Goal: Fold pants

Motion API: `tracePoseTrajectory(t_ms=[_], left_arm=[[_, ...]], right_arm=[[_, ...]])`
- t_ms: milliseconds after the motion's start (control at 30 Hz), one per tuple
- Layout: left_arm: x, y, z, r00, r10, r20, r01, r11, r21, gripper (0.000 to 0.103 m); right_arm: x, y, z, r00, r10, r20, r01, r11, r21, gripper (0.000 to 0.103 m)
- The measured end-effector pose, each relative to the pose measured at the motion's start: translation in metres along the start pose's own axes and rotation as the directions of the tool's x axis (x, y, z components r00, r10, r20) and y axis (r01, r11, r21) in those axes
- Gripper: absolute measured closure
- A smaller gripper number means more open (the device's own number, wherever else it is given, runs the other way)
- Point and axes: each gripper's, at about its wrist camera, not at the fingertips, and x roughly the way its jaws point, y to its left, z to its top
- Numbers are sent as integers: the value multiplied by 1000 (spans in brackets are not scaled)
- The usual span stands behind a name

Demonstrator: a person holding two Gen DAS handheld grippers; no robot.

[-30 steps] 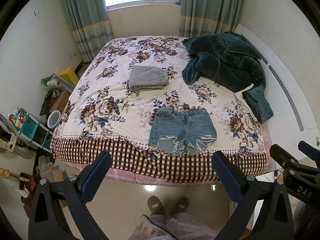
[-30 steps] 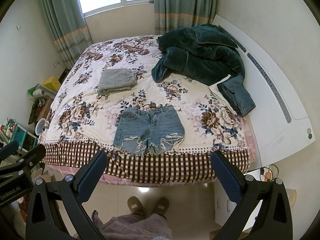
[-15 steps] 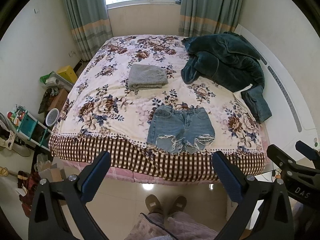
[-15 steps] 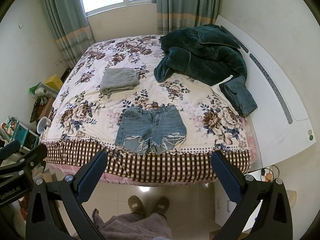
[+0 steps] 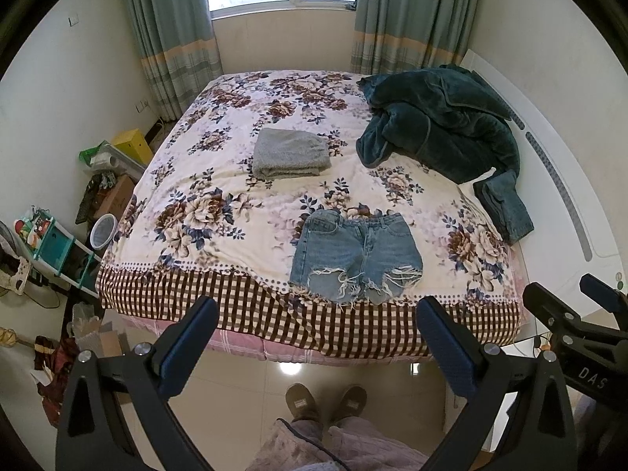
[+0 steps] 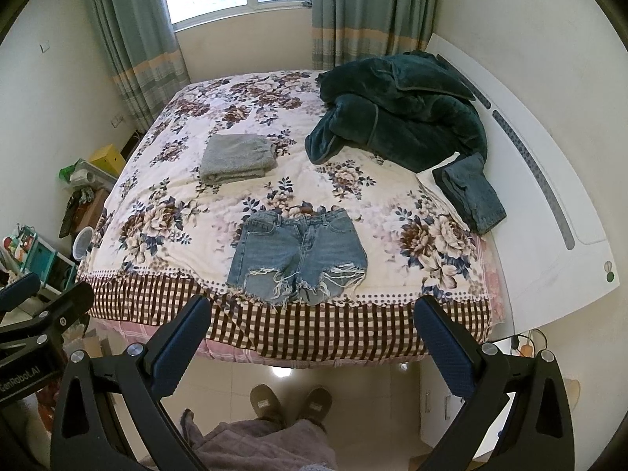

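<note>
At the foot of the bed [image 5: 274,325], both grippers hang over the floor. The left wrist view catches the right gripper [image 5: 577,314] at its right edge; the right wrist view catches the left gripper [image 6: 43,306] at its left edge. Slippers [image 6: 290,400] stand on the tiles below. The denim shorts [image 5: 357,255] lie flat near the bed's front edge, frayed hems toward the camera, nothing lying on them. Farther back lie a folded grey towel [image 5: 290,153], a dark green blanket [image 6: 396,114] heaped by the headboard and folded jeans [image 6: 471,192] beside it. Clutter and a small shelf [image 5: 51,243] line the left wall. Each gripper's jaws are spread wide, holding and touching nothing.
</note>
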Motion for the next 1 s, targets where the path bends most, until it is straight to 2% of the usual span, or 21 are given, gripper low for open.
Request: tracePoseTrajectory(t_ms=[533,700,833,900,1000], left_arm=[[5,-2,0,1000,-10,-1,10,1000,2,0],[43,-4,10,996,63,59,-65,998,27,0],[95,-7,22,986,132,107,-137,989,47,0],[129,-8,32,987,136,90,-141,989,48,0],[184,-25,43,990,139,38,-141,989,48,0]], right_arm=[[3,1,1,1000,-9,-5,9,1000,-3,0],[17,-15,0,1000,-22,-9,22,999,29,0],[81,3,-8,998,-60,2,60,996,72,0],[117,-5,-4,997,-83,5,82,993,82,0],[188,-9,17,994,-90,-55,95,991,96,0]])
